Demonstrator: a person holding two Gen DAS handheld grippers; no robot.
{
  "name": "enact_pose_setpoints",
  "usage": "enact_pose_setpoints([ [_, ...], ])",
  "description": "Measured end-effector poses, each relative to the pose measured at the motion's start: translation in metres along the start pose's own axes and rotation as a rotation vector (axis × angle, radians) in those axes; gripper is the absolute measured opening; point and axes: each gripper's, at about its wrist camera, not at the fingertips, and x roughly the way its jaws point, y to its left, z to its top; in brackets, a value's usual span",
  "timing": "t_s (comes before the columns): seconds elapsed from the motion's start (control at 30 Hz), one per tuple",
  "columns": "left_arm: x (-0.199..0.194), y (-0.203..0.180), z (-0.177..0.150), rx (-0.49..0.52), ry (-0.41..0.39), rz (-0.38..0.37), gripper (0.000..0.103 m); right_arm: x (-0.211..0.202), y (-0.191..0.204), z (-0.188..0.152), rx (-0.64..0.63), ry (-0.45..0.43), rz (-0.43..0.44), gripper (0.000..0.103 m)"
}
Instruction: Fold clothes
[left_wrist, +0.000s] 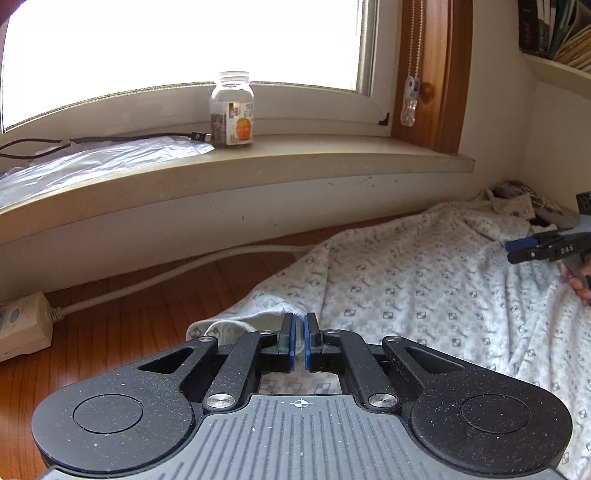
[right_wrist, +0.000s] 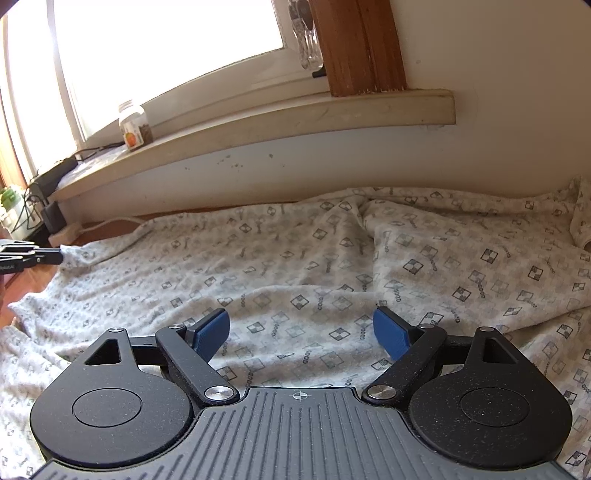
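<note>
Your left wrist camera sits low and close behind the left claw (left_wrist: 299, 332), looking forward and slightly down along it at the edge of the patterned garment (left_wrist: 424, 280) on the wooden floor (left_wrist: 122, 317), with the windowsill (left_wrist: 295, 162) and its jar (left_wrist: 232, 110) ahead. Your right wrist camera rides just behind the right claw (right_wrist: 301, 332), tilted down over the middle of the same garment, facing the same wall. Both views share garment, windowsill and jar, and each catches the other claw at its edge.
</note>
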Motion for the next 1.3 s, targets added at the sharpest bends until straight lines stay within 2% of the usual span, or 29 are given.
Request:
enact_pose_setpoints([
  [0.07, 0.000, 0.000, 0.002, 0.002, -0.006, 0.005, 0.003, 0.000, 0.000, 0.000, 0.000, 0.000, 0.000, 0.084],
  [0.13, -0.004, 0.000, 0.004, -0.002, -0.029, 0.012, 0.015, 0.000, 0.000, 0.000, 0.001, -0.001, 0.000, 0.084],
  [0.3, -0.012, 0.000, 0.014, 0.005, -0.076, 0.032, 0.017, -0.001, 0.000, 0.000, 0.004, -0.002, 0.002, 0.084],
  [0.4, -0.002, -0.001, 0.016, 0.014, -0.052, 0.031, 0.035, -0.004, 0.002, 0.001, 0.000, -0.017, -0.003, 0.084],
  [0.47, 0.008, -0.003, 0.013, 0.029, -0.015, 0.019, 0.042, -0.009, 0.006, 0.004, -0.027, -0.040, -0.013, 0.084],
  [0.53, 0.018, -0.005, 0.008, 0.048, 0.025, 0.009, 0.051, -0.012, 0.013, 0.012, -0.097, -0.054, -0.028, 0.080],
  [0.57, 0.022, -0.006, 0.006, 0.055, 0.039, 0.010, 0.051, -0.013, 0.017, 0.017, -0.144, -0.058, -0.042, 0.071],
  [0.6, 0.025, -0.006, 0.004, 0.062, 0.051, 0.011, 0.051, -0.012, 0.020, 0.023, -0.197, -0.061, -0.059, 0.057],
  [0.7, 0.033, -0.004, 0.003, 0.072, 0.076, 0.019, 0.049, 0.000, 0.020, 0.045, -0.327, -0.042, -0.104, 0.041],
  [0.77, 0.035, -0.002, 0.003, 0.084, 0.084, 0.027, 0.037, 0.012, 0.014, 0.059, -0.386, -0.018, -0.138, 0.041],
  [0.8, 0.036, 0.000, 0.005, 0.086, 0.082, 0.028, 0.018, 0.019, 0.010, 0.066, -0.419, -0.009, -0.158, 0.041],
  [0.83, 0.036, 0.002, 0.006, 0.088, 0.078, 0.030, 0.009, 0.026, 0.005, 0.072, -0.448, -0.007, -0.181, 0.041],
  [1.0, 0.027, 0.011, 0.015, 0.090, 0.004, 0.062, 0.007, 0.057, -0.029, 0.095, -0.467, 0.020, -0.250, 0.041],
  [1.17, 0.013, 0.020, 0.027, 0.067, -0.084, 0.092, 0.006, 0.085, -0.044, 0.096, -0.528, 0.097, -0.304, 0.041],
  [1.3, 0.006, 0.023, 0.033, 0.062, -0.125, 0.097, 0.006, 0.093, -0.054, 0.098, -0.509, 0.104, -0.272, 0.039],
])
